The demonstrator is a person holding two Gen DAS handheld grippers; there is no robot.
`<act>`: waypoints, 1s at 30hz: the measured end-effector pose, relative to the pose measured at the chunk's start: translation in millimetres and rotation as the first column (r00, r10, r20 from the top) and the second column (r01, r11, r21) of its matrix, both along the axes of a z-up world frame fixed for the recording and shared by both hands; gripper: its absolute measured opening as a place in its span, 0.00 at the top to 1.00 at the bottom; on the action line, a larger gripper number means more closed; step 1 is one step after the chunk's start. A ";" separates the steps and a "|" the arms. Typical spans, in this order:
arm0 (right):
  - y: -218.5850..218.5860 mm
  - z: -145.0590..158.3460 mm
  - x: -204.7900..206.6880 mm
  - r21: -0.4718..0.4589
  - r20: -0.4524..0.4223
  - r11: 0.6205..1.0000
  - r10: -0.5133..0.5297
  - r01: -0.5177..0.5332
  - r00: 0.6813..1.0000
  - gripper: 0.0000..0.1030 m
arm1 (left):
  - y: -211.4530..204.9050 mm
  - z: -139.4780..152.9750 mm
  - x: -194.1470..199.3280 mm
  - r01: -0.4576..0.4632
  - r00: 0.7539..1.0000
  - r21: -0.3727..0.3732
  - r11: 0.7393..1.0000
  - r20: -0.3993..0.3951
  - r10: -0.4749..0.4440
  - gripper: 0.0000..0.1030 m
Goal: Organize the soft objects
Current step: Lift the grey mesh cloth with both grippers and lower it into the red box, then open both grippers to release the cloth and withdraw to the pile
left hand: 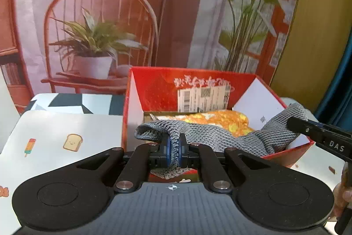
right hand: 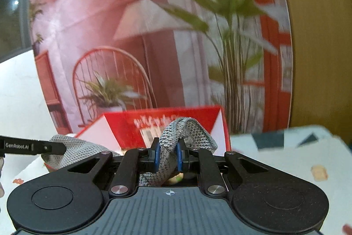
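A grey knitted cloth point(left hand: 211, 136) hangs stretched between both grippers, over the near rim of an open red box point(left hand: 154, 85). My left gripper point(left hand: 175, 148) is shut on one bunched end of it. In the right wrist view my right gripper point(right hand: 167, 155) is shut on the other end of the grey cloth point(right hand: 184, 129), with the red box point(right hand: 198, 118) just behind. An orange and yellow patterned soft item point(left hand: 222, 120) lies inside the box under the cloth. The right gripper point(left hand: 294, 123) also shows at the right of the left wrist view.
The box stands on a table point(left hand: 66, 124) covered with a white cloth printed with toast and ice-lolly pictures. A backdrop point(left hand: 110, 14) picturing a chair, plants and a lamp rises behind the box. A hand point(left hand: 343, 195) shows at the right edge.
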State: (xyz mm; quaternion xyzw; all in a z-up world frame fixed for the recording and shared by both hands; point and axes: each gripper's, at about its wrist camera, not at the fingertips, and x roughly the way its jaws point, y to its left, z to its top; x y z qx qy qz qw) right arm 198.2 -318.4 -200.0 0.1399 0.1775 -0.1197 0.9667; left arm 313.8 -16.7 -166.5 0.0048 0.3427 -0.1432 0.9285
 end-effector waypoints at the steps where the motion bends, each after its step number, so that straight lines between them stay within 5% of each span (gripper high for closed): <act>1: -2.1 -3.2 2.4 0.018 -0.012 1.000 -0.003 0.004 1.000 0.87 | -2.0 -1.5 3.9 0.010 1.000 0.007 1.000 -0.016 -0.010 0.93; 12: -9.5 -21.3 11.8 0.090 -0.076 0.996 -0.023 0.030 0.997 0.86 | -14.8 -17.1 21.9 0.037 0.995 0.033 0.999 -0.098 -0.033 0.91; 14: -9.5 -19.4 7.0 0.091 -0.055 0.995 -0.031 0.036 0.998 0.82 | -13.2 -14.3 17.5 0.049 0.996 0.027 0.998 -0.077 -0.047 0.86; 16: -7.5 -16.9 3.8 0.061 -0.053 0.997 -0.036 0.039 0.998 0.77 | -12.4 -9.4 12.4 0.063 0.996 0.018 0.998 -0.057 -0.062 0.57; 18: -2.3 -12.6 -0.9 0.000 -0.042 0.999 -0.037 0.037 0.998 0.74 | -11.2 -2.6 4.9 0.081 0.997 0.009 0.997 -0.016 -0.081 0.42; 26: 19.5 2.7 -39.6 -0.131 0.074 0.991 -0.011 0.021 0.997 0.64 | -4.9 22.9 -41.7 0.117 0.984 0.051 0.992 0.133 -0.122 0.34; 30: 28.6 -0.6 -62.5 -0.115 0.103 0.993 0.001 0.011 0.995 0.64 | 6.4 24.0 -70.0 0.099 0.984 0.028 0.995 0.144 -0.102 0.34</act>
